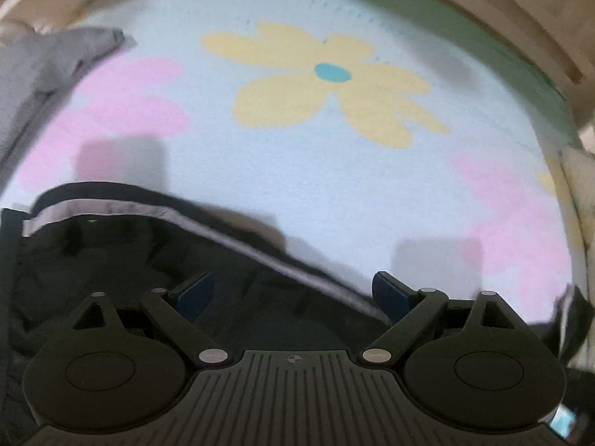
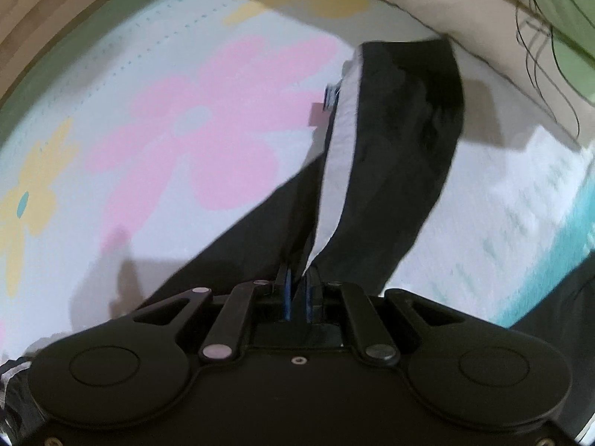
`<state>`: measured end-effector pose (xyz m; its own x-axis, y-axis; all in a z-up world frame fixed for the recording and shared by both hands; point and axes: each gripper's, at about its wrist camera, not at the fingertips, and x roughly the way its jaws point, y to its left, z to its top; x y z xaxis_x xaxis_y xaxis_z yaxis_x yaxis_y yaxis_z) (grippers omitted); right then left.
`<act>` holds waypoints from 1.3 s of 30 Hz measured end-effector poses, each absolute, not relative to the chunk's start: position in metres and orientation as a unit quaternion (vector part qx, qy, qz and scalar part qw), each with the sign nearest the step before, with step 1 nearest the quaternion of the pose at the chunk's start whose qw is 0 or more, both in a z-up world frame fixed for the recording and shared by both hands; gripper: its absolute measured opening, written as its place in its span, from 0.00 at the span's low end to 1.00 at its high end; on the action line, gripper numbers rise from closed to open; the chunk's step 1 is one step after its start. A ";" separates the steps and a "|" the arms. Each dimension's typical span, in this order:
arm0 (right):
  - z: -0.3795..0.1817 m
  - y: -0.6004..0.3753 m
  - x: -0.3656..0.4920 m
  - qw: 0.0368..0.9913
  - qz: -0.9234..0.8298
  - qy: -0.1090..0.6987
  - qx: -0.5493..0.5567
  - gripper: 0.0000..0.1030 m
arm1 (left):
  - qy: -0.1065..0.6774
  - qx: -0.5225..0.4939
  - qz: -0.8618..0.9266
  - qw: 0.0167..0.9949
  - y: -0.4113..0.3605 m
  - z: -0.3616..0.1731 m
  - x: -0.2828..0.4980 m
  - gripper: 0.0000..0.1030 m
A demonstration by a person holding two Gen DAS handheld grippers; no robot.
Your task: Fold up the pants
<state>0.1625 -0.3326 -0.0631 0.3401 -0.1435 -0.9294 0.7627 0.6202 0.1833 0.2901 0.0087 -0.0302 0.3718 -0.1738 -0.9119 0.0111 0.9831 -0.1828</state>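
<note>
The black pants (image 1: pixel 122 260) with a grey-white side stripe lie on a pale blue flowered mat (image 1: pixel 297 186). In the left wrist view they fill the lower left. My left gripper (image 1: pixel 293 293) is open and hovers over the pants' striped edge, holding nothing. In the right wrist view my right gripper (image 2: pixel 297 297) is shut on the black pants (image 2: pixel 394 156). A leg with the white stripe stretches away from the fingers toward a pillow.
A grey garment (image 1: pixel 48 63) lies at the mat's far left. A cream and green pillow (image 2: pixel 483 18) lies at the far right by the pant leg's end. Wooden floor (image 2: pixel 44 11) borders the mat (image 2: pixel 167 141).
</note>
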 end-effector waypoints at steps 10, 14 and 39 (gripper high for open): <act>-0.074 -0.335 0.165 0.752 -0.290 0.504 0.311 0.11 | 0.617 -0.113 -0.018 0.778 0.018 -0.079 0.317 0.27; -0.073 -0.333 0.164 0.756 -0.289 0.500 0.309 0.11 | 0.611 -0.159 -0.012 0.775 0.028 -0.078 0.308 0.06; -0.004 -0.270 -0.067 0.758 -0.301 0.450 0.363 0.11 | 0.512 -0.045 -0.079 0.854 0.071 0.013 0.062 0.06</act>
<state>-0.0673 -0.2698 -0.0036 0.4130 -0.1306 -0.9013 0.7836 0.5553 0.2786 0.0621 0.0705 0.0134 0.4641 -0.1818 -0.8669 0.0890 0.9833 -0.1585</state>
